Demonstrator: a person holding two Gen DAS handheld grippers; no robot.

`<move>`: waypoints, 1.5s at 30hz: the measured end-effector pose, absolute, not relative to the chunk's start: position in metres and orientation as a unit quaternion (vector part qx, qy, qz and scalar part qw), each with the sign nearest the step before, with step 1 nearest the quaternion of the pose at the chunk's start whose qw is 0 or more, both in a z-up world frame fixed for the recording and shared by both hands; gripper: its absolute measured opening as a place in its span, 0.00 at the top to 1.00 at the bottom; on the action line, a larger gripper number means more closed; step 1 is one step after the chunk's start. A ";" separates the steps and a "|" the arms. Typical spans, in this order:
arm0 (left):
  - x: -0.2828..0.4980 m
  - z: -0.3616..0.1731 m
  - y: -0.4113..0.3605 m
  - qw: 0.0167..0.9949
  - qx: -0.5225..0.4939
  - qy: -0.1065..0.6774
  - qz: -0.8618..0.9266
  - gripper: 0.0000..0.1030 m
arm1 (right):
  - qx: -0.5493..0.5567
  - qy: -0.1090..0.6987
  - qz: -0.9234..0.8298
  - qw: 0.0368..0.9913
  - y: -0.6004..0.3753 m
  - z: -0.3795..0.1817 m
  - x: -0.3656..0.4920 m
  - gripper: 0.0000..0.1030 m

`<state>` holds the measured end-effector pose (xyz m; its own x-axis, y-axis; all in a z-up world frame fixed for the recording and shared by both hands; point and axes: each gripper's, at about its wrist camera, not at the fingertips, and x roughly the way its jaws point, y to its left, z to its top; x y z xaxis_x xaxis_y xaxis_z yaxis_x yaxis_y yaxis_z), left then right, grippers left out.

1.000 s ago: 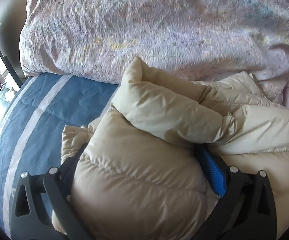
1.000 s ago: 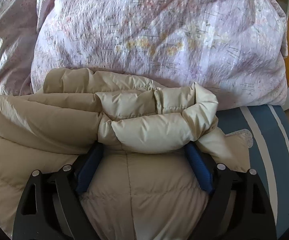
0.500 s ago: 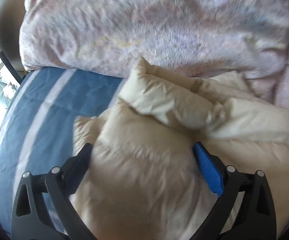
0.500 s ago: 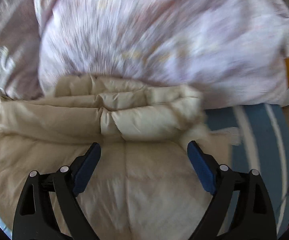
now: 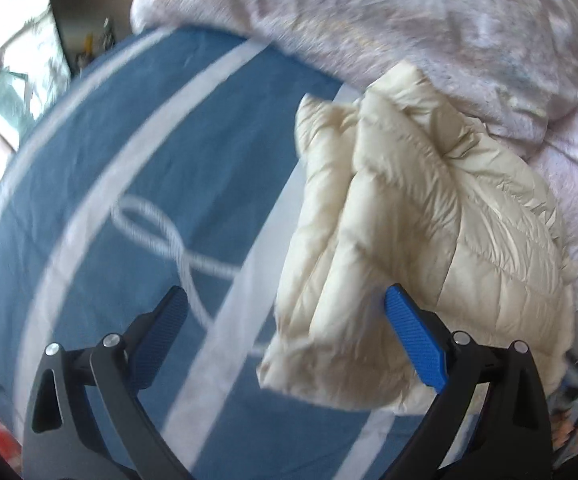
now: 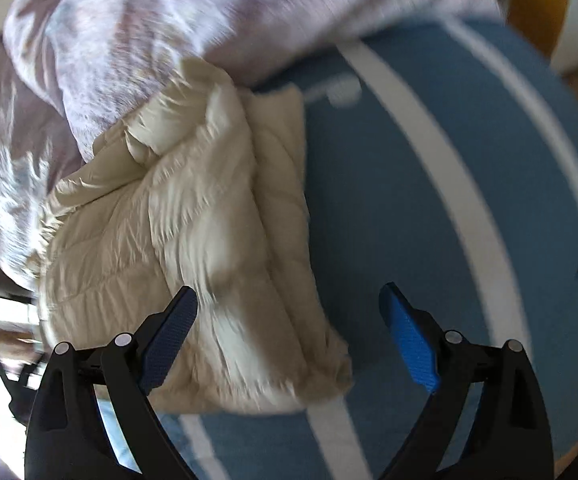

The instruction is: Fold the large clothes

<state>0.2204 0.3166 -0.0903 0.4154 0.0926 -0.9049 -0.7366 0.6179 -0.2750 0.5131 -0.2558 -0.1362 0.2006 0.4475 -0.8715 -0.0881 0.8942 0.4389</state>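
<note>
Now both grippers are spread wide and hold nothing. A second ago each one was pressed down over the cream puffer jacket [image 5: 429, 216], its fingers straddling the padding; since then they have lifted away and swung apart. The left gripper [image 5: 285, 328] hangs over the blue striped bedcover [image 5: 129, 152], its right finger just at the jacket's edge. The right gripper [image 6: 289, 320] hovers over the jacket's near corner and bare bedcover. The jacket lies as a compact folded bundle on the bed, its far end touching the lilac floral duvet [image 5: 409, 20]. Both views are motion-blurred. Judging by the tidy bundle, the folding looks finished.
</note>
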 end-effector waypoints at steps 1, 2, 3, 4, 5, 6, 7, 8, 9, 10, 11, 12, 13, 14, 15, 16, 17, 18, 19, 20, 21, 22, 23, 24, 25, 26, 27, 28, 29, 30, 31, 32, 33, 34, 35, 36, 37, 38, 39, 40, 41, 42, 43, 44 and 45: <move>0.217 -0.094 0.316 0.764 -0.360 0.465 0.266 0.07 | 0.157 0.613 0.175 0.754 -0.258 -0.140 0.510 0.09; 0.215 -0.097 0.314 0.760 -0.375 0.463 0.261 0.08 | 0.165 0.617 0.175 0.749 -0.260 -0.145 0.509 0.09; 0.213 -0.098 0.309 0.758 -0.384 0.460 0.258 0.10 | 0.175 0.622 0.176 0.743 -0.261 -0.151 0.509 0.09; 0.213 -0.100 0.304 0.756 -0.391 0.459 0.254 0.11 | 0.179 0.624 0.178 0.739 -0.262 -0.152 0.508 0.09; 0.212 -0.103 0.303 0.755 -0.395 0.459 0.252 0.12 | 0.183 0.626 0.182 0.735 -0.261 -0.156 0.507 0.09; 0.215 -0.103 0.297 0.754 -0.397 0.461 0.250 0.14 | 0.182 0.628 0.186 0.733 -0.259 -0.159 0.507 0.09; 0.216 -0.104 0.293 0.753 -0.397 0.462 0.249 0.15 | 0.179 0.629 0.188 0.733 -0.259 -0.161 0.504 0.09; 0.217 -0.104 0.289 0.753 -0.397 0.463 0.248 0.16 | 0.174 0.628 0.190 0.734 -0.257 -0.162 0.504 0.09; 0.219 -0.104 0.286 0.753 -0.396 0.464 0.249 0.17 | 0.170 0.626 0.190 0.737 -0.255 -0.163 0.502 0.09; 0.221 -0.105 0.285 0.752 -0.396 0.464 0.250 0.18 | 0.167 0.625 0.190 0.738 -0.253 -0.161 0.500 0.10; 0.223 -0.106 0.285 0.750 -0.398 0.463 0.252 0.20 | 0.167 0.624 0.192 0.739 -0.252 -0.161 0.500 0.12; 0.223 -0.106 0.283 0.749 -0.399 0.462 0.258 0.20 | 0.168 0.623 0.193 0.739 -0.249 -0.160 0.498 0.14; 0.224 -0.106 0.282 0.749 -0.400 0.460 0.260 0.21 | 0.172 0.622 0.194 0.739 -0.248 -0.161 0.498 0.16; 0.226 -0.106 0.282 0.748 -0.400 0.459 0.264 0.22 | 0.176 0.621 0.196 0.738 -0.250 -0.154 0.493 0.18; 0.227 -0.106 0.281 0.748 -0.400 0.457 0.268 0.23 | 0.183 0.620 0.198 0.737 -0.248 -0.154 0.494 0.21; 0.227 -0.106 0.280 0.748 -0.401 0.453 0.272 0.25 | 0.187 0.619 0.199 0.736 -0.247 -0.154 0.490 0.26; 0.227 -0.105 0.280 0.748 -0.403 0.450 0.275 0.26 | 0.196 0.619 0.202 0.734 -0.246 -0.155 0.490 0.31; 0.227 -0.105 0.280 0.748 -0.408 0.444 0.278 0.33 | 0.204 0.620 0.206 0.729 -0.242 -0.156 0.490 0.40; 0.227 -0.105 0.280 0.747 -0.418 0.436 0.278 0.42 | 0.216 0.621 0.203 0.726 -0.241 -0.157 0.489 0.45; 0.225 -0.105 0.279 0.746 -0.428 0.429 0.276 0.47 | 0.222 0.619 0.203 0.725 -0.238 -0.158 0.489 0.51; 0.225 -0.104 0.280 0.745 -0.438 0.420 0.276 0.56 | 0.232 0.618 0.207 0.722 -0.239 -0.158 0.488 0.60; 0.224 -0.103 0.280 0.746 -0.445 0.412 0.275 0.65 | 0.238 0.615 0.208 0.722 -0.238 -0.158 0.485 0.65; 0.223 -0.101 0.279 0.748 -0.450 0.405 0.273 0.70 | 0.242 0.611 0.208 0.724 -0.237 -0.155 0.482 0.68; 0.222 -0.098 0.279 0.751 -0.453 0.398 0.269 0.76 | 0.245 0.608 0.209 0.725 -0.240 -0.152 0.481 0.73; 0.221 -0.095 0.279 0.754 -0.454 0.393 0.266 0.80 | 0.246 0.604 0.210 0.729 -0.240 -0.149 0.478 0.76; 0.219 -0.092 0.278 0.760 -0.452 0.387 0.262 0.81 | 0.248 0.599 0.211 0.732 -0.239 -0.145 0.476 0.78; 0.218 -0.089 0.278 0.763 -0.450 0.385 0.260 0.83 | 0.249 0.596 0.212 0.734 -0.238 -0.142 0.475 0.79; 0.216 -0.085 0.280 0.765 -0.450 0.383 0.256 0.84 | 0.251 0.592 0.212 0.736 -0.237 -0.139 0.471 0.81; 0.212 -0.083 0.281 0.768 -0.450 0.381 0.252 0.84 | 0.254 0.588 0.212 0.738 -0.236 -0.137 0.467 0.81; 0.207 -0.081 0.282 0.770 -0.449 0.380 0.249 0.84 | 0.257 0.587 0.212 0.738 -0.235 -0.135 0.462 0.81; 0.202 -0.079 0.284 0.771 -0.448 0.379 0.247 0.84 | 0.258 0.586 0.212 0.738 -0.238 -0.134 0.457 0.81; 0.198 -0.078 0.284 0.773 -0.446 0.379 0.245 0.84 | 0.258 0.586 0.213 0.738 -0.237 -0.134 0.450 0.81; 0.190 -0.075 0.285 0.776 -0.443 0.379 0.243 0.84 | 0.257 0.586 0.214 0.738 -0.238 -0.134 0.445 0.82; 0.185 -0.074 0.284 0.777 -0.441 0.379 0.241 0.84 | 0.254 0.587 0.214 0.738 -0.238 -0.135 0.437 0.82; 0.180 -0.074 0.284 0.777 -0.440 0.380 0.239 0.84 | 0.252 0.588 0.215 0.738 -0.237 -0.136 0.429 0.82; 0.170 -0.074 0.285 0.778 -0.439 0.381 0.237 0.84 | 0.251 0.588 0.215 0.738 -0.237 -0.137 0.421 0.82; 0.164 -0.076 0.285 0.778 -0.439 0.382 0.235 0.84 | 0.253 0.588 0.215 0.737 -0.237 -0.139 0.411 0.82; 0.154 -0.078 0.285 0.778 -0.439 0.384 0.233 0.84 | 0.254 0.588 0.215 0.737 -0.237 -0.139 0.404 0.82; 0.143 -0.081 0.285 0.778 -0.439 0.386 0.230 0.84 | 0.254 0.588 0.214 0.737 -0.237 -0.141 0.394 0.82; 0.135 -0.083 0.286 0.777 -0.439 0.388 0.228 0.84 | 0.255 0.588 0.213 0.738 -0.237 -0.141 0.389 0.82; 0.128 -0.085 0.285 0.778 -0.438 0.390 0.227 0.84 | 0.255 0.587 0.212 0.739 -0.237 -0.142 0.381 0.82; 0.121 -0.086 0.285 0.778 -0.437 0.392 0.226 0.84 | 0.254 0.586 0.211 0.740 -0.236 -0.143 0.377 0.82; 0.113 -0.088 0.285 0.778 -0.437 0.393 0.224 0.84 | 0.254 0.584 0.211 0.741 -0.235 -0.143 0.371 0.82; 0.108 -0.089 0.285 0.777 -0.437 0.394 0.223 0.84 | 0.253 0.583 0.210 0.743 -0.234 -0.143 0.367 0.82; 0.103 -0.090 0.286 0.777 -0.438 0.395 0.221 0.84 | 0.253 0.582 0.209 0.744 -0.237 -0.143 0.363 0.82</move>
